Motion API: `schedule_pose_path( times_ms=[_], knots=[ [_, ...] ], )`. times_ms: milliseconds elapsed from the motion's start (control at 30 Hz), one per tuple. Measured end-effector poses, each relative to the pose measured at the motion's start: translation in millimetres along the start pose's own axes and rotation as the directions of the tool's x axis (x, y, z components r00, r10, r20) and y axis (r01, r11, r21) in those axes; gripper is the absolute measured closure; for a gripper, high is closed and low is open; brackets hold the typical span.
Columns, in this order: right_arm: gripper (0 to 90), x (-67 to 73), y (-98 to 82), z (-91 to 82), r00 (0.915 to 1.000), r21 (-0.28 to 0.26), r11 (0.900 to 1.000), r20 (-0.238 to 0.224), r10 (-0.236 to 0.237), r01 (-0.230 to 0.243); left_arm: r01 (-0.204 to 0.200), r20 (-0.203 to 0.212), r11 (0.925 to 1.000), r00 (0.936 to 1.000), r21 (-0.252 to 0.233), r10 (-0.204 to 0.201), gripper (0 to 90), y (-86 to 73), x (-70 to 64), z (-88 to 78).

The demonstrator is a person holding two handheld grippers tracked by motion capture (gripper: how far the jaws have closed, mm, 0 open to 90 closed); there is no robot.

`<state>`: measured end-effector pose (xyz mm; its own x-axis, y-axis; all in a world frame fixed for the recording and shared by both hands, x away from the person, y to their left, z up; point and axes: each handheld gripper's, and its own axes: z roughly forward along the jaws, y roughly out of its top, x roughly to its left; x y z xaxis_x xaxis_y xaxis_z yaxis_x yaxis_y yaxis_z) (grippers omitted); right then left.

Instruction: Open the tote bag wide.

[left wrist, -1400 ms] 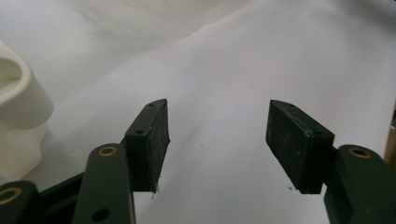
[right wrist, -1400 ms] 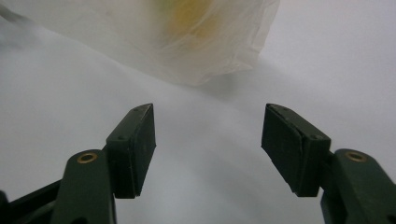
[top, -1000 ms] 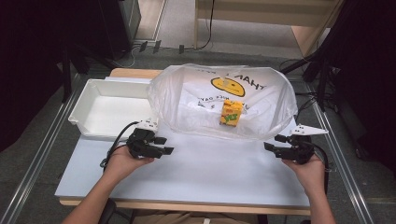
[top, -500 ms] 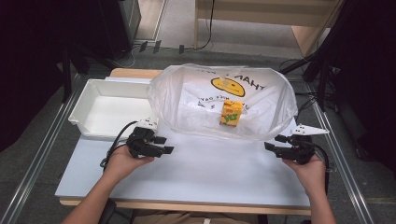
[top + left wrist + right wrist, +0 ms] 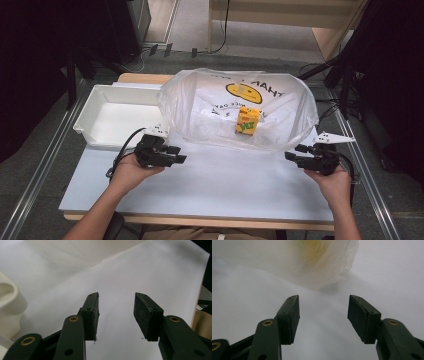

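a clear plastic bag [image 5: 240, 107] with a yellow smiley print lay across the far middle of the white bench [image 5: 225, 185], its mouth edge toward the person. a small yellow carton [image 5: 247, 121] stood inside it, right of centre. a white tray [image 5: 117, 115] sat to the bag's left, touching it.

the left tool [image 5: 179, 154] hovered near the bag's near-left corner, pointing right; its jaws had just been closing but stood apart, with nothing between them. in the left gripper view only bare bench lay between its pads [image 5: 91, 312].

the right tool [image 5: 292, 153] sat just beside the bag's near-right corner, pointing left. its jaws had also just been closing, yet stood spread with nothing between them; the bag's crumpled edge [image 5: 329, 270] lay just ahead.
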<state>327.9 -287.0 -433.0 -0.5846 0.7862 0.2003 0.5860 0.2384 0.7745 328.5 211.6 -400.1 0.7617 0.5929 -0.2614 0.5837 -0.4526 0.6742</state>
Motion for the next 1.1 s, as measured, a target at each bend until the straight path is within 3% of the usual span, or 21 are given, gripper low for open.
schedule_pose_path(
  times_ms=[300,333,433,500,600,900,1100],
  knots=[
    [52.2,-1.6,19.3,-20.8,0.999,-0.015,1.0,-0.04,-0.02,0.02,-0.013,0.016,0.9999,0.9998,0.01,0.013,62.4,10.5,-12.0,-17.2],
    [54.5,-3.0,29.0,-30.0,0.9984,-0.029,0.999,-0.037,-0.042,0.041,-0.011,0.016,0.9999,0.9998,0.012,0.011,63.9,11.8,-13.0,-19.4],
    [59.3,-2.8,36.7,-36.7,0.9972,-0.03,0.997,-0.031,-0.069,0.068,-0.017,0.028,0.9998,0.9995,0.005,0.017,64.7,16.0,-15.9,-27.0],
    [64.0,-5.0,49.6,-46.0,0.9972,0.0,0.998,-0.048,-0.058,0.058,-0.031,0.039,0.9995,0.9988,0.001,0.031,66.1,21.1,-19.5,-34.0],
    [68.9,-11.3,60.8,-56.0,0.995,-0.012,0.998,-0.079,-0.061,0.06,-0.049,0.044,0.9988,0.9978,-0.001,0.049,66.3,26.6,-24.3,-41.0],
    [90.0,-21.3,99.8,-78.1,0.9823,0.018,0.994,-0.153,-0.108,0.112,-0.094,0.087,0.9956,0.9918,-0.007,0.094,68.6,43.6,-36.8,-64.8],
    [90.0,-16.3,128.3,-94.0,0.9765,0.012,0.987,-0.147,-0.158,0.161,-0.106,0.115,0.9935,0.9872,-0.042,0.11,73.6,60.3,-37.5,-86.2]
  ],
)
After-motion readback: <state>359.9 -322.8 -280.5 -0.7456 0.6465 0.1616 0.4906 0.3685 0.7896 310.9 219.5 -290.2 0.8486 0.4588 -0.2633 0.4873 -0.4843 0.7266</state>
